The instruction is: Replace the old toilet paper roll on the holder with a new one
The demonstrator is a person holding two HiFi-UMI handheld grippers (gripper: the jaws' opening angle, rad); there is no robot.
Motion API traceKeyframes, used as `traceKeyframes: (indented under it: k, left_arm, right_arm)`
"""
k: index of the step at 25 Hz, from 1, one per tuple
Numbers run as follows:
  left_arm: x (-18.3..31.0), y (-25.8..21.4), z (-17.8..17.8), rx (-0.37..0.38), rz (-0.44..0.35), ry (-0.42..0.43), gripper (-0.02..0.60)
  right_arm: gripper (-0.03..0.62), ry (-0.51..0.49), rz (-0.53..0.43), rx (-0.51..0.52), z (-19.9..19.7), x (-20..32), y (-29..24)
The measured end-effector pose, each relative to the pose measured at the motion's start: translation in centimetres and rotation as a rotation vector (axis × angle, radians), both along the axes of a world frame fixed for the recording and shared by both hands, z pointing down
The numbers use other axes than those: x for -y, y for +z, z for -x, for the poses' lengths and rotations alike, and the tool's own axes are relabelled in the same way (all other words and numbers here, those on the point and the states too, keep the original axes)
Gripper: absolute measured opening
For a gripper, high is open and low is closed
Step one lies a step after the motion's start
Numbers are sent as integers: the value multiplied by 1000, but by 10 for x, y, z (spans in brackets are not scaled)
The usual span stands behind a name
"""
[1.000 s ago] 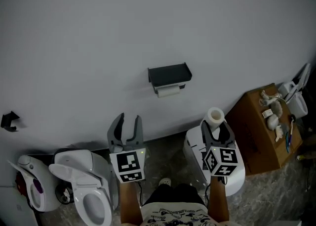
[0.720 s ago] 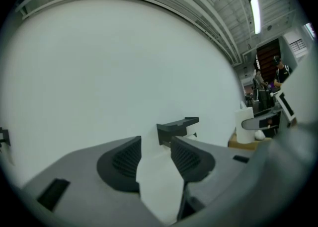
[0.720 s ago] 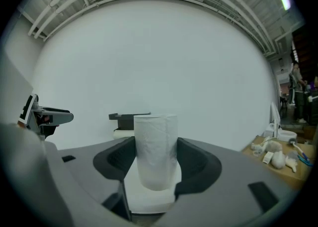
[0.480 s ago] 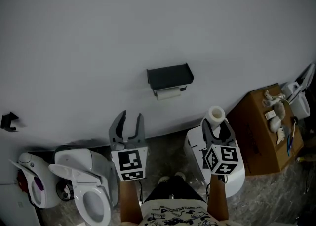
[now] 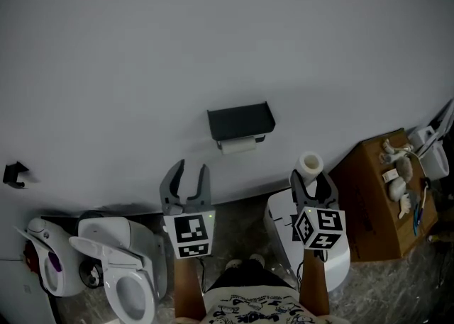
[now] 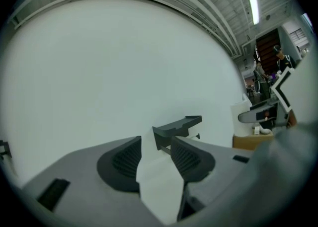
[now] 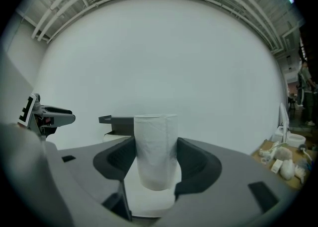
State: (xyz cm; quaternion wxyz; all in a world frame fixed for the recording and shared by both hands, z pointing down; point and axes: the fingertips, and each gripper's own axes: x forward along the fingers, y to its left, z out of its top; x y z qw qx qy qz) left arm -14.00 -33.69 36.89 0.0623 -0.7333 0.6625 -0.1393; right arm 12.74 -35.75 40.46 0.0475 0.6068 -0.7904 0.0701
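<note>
Biggest thing here is the plain pale grey wall, it fills most of the head view. Below it there's a strip of mottled grey stone-look floor. A white toilet with its lid up sits low on the left, and a brown box-like cabinet with odds and ends on top stands on the right. I can't tell what the white rounded fixture under the right hand is.

Now the bit that matters. The dark wall-mounted holder with a flat shelf on top hangs ahead of both hands, roughly between them and a touch closer to the left one. The old white toilet paper roll hangs just under that shelf with its long axis level, running along the wall.

The left gripper has its jaws spread wide with nothing between them. From its own view the holder sits just right of the gap, well apart from the tips.

The right gripper is clamped on the new white toilet paper roll, pads on its sides, and the roll stands upright. So my guess is the free left one goes in for the old roll first. The new one will need tipping over to lie level before it goes on.
</note>
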Motion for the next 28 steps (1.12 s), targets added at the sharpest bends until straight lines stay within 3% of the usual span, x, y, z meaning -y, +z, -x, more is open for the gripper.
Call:
traceKeyframes:
  k: [3, 8, 15, 20, 24, 28]
  left_arm:
    - [7, 10, -19, 157, 20, 39, 167]
    - [29, 38, -43, 563, 124, 40, 169]
    - [56, 62, -72, 920, 176, 30, 169]
    - [70, 86, -92, 1086, 231, 82, 169]
    - [85, 87, -92, 1204, 221, 34, 170]
    - [95, 95, -100, 1206, 224, 36, 190]
  right_arm:
    - [268, 2, 4, 1, -8, 5, 2]
    - [270, 0, 19, 4, -20, 13, 6]
    - [270, 11, 31, -22, -42, 20, 12]
    - [270, 21, 31, -31, -54, 21, 14]
    - [268, 33, 26, -35, -64, 21, 14]
    - [268, 46, 29, -33, -73, 22, 17]
